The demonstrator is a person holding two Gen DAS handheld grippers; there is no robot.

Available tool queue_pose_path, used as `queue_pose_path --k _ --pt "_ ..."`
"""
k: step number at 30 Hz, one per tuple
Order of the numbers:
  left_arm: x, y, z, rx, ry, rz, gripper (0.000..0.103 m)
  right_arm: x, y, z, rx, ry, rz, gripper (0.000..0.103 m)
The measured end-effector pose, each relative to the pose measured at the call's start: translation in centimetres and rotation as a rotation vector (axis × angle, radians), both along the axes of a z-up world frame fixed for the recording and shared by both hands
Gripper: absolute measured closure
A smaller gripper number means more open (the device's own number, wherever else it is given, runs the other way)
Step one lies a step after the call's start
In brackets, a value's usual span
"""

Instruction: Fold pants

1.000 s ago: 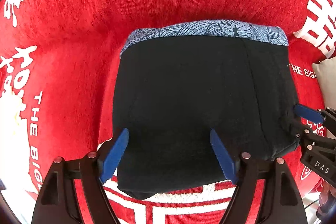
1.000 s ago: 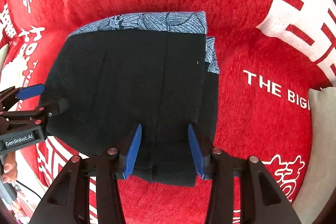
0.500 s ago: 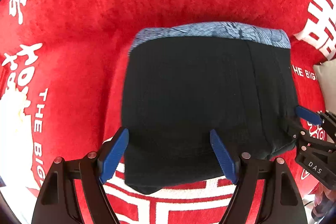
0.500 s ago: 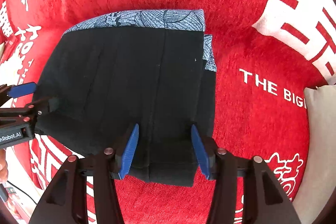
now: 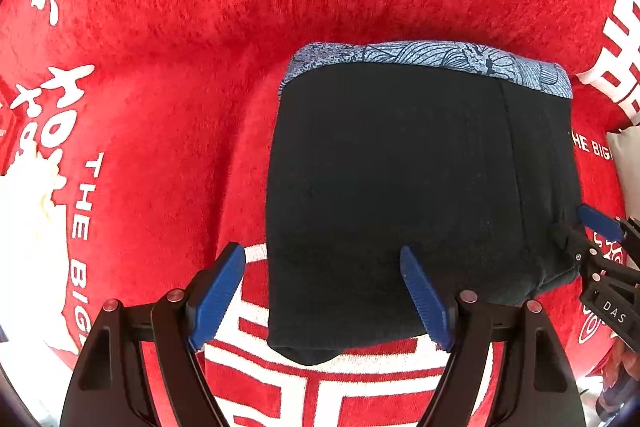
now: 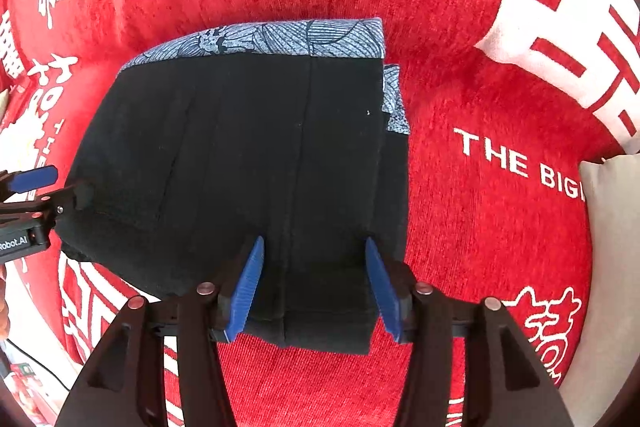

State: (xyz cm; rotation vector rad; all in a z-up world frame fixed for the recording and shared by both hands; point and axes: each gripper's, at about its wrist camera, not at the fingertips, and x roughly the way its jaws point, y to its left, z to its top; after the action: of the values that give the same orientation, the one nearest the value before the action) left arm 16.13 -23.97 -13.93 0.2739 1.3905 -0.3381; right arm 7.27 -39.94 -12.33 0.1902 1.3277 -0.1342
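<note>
Item: pants [image 5: 420, 187] — black, folded into a compact block, lying flat on a red cloth [image 5: 180, 27] with white lettering; a blue patterned band [image 6: 272, 39] shows along the far edge.

Left gripper [image 5: 332, 291]: points down over the near-left corner of the block, jaws wide apart, holding nothing; one pad hangs over bare cloth, the other over the fabric.

Right gripper [image 6: 316, 287]: over the near-right edge, jaws have just been opening; black fabric lies between the pads, not pinched as far as can be seen.

Relation: the block lies ahead of both tools, its long side running left to right between them — each hand nearest its own corner.

Status, judged: folding looks nearly or wholly done.
</note>
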Motion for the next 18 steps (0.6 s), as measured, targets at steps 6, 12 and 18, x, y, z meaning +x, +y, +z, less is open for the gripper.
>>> queue_pose_path --k 6,12,18 --pt "0.05 0.26 -0.05 -0.009 0.002 -0.006 0.022 -0.16 -0.37 0.2 0.01 0.01 -0.012 0.044" --pt "0.0 0.18 -0.12 -0.003 -0.001 -0.014 0.022 -0.21 -0.91 0.13 0.0 0.035 -0.03 0.034" --pt "-0.19 0.24 -0.08 -0.017 0.002 -0.005 0.022 -0.18 -0.89 0.13 -0.018 0.05 -0.038 0.033"
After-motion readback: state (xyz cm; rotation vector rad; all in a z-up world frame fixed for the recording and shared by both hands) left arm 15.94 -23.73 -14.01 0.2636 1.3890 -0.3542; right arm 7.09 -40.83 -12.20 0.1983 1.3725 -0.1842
